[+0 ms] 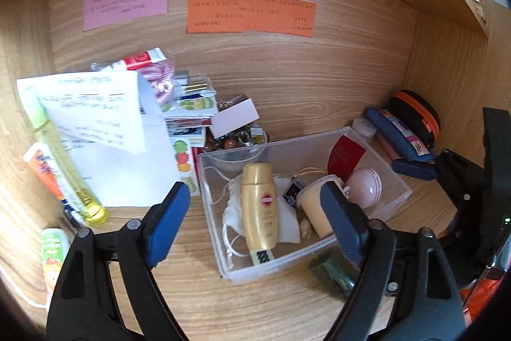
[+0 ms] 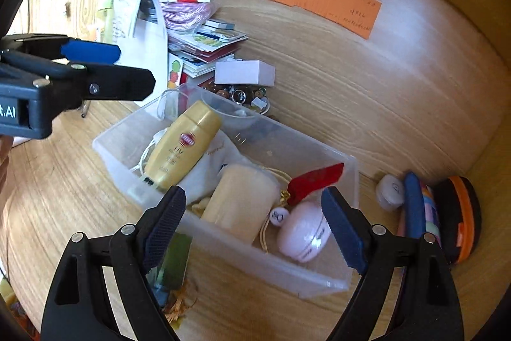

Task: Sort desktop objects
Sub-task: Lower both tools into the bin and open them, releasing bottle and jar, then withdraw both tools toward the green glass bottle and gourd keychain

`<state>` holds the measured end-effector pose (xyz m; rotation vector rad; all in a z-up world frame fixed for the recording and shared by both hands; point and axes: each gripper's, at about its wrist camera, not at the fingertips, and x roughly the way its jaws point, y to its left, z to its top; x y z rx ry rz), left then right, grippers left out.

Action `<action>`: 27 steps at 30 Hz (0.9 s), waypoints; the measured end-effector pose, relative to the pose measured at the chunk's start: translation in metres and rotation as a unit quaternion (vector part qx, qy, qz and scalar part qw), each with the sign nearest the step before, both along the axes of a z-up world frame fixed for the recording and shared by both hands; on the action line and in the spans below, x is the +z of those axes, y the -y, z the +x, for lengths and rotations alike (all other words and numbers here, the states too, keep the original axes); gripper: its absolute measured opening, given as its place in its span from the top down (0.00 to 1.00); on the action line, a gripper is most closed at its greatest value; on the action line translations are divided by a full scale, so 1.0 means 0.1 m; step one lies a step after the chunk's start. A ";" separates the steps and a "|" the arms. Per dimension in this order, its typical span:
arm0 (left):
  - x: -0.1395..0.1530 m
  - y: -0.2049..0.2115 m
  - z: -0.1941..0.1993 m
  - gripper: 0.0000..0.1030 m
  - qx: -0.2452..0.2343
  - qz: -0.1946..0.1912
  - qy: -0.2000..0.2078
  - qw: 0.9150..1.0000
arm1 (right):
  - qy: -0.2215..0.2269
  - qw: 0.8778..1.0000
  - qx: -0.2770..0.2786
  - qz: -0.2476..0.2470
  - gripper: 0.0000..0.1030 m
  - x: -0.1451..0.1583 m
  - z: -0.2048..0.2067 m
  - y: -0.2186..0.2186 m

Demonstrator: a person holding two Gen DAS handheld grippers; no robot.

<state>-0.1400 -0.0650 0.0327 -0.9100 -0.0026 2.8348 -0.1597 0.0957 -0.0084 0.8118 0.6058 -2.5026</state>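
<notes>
One gold bottle (image 1: 259, 206); clear bin (image 1: 377, 146).

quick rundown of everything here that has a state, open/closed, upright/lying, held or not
left gripper: open, empty
right gripper: open, empty
clear plastic bin: lidless, partly filled
gold sunscreen bottle: lying in bin, capped
pink round case: closed, in bin
white drawstring pouch: lying under the bottle
white small box: closed
black orange-zip case: closed, outside bin
yellow spray bottle: lying on desk
</notes>
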 end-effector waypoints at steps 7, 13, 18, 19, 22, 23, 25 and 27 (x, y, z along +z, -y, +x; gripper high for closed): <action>0.01 -0.01 0.30 0.10 0.016 -0.018 -0.006 1.000 | -0.001 1.000 -0.008 -0.001 0.17 -0.02 0.26 -0.10; -0.10 -0.05 0.53 0.07 0.018 -0.034 -0.001 0.999 | 0.015 0.999 -0.026 -0.015 0.17 -0.08 0.43 -0.27; -0.28 -0.08 0.63 0.07 0.006 -0.028 0.022 0.999 | 0.039 0.998 -0.038 -0.031 0.17 -0.18 0.51 -0.41; -0.35 -0.09 0.64 0.07 0.004 -0.026 0.031 0.999 | 0.043 0.998 -0.038 -0.033 0.17 -0.21 0.51 -0.43; -0.49 -0.13 0.62 0.07 0.001 -0.023 0.052 0.998 | 0.057 0.997 -0.041 -0.037 0.17 -0.32 0.54 -0.46; -0.55 -0.14 0.62 0.07 0.000 -0.021 0.060 0.998 | 0.063 0.996 -0.040 -0.039 0.17 -0.37 0.56 -0.46; -0.64 -0.14 0.61 0.07 -0.003 -0.010 0.074 0.997 | 0.076 0.996 -0.035 -0.042 0.19 -0.46 0.59 -0.46; -0.72 -0.15 0.60 0.07 -0.005 -0.001 0.087 0.996 | 0.090 0.995 -0.028 -0.041 0.19 -0.54 0.61 -0.45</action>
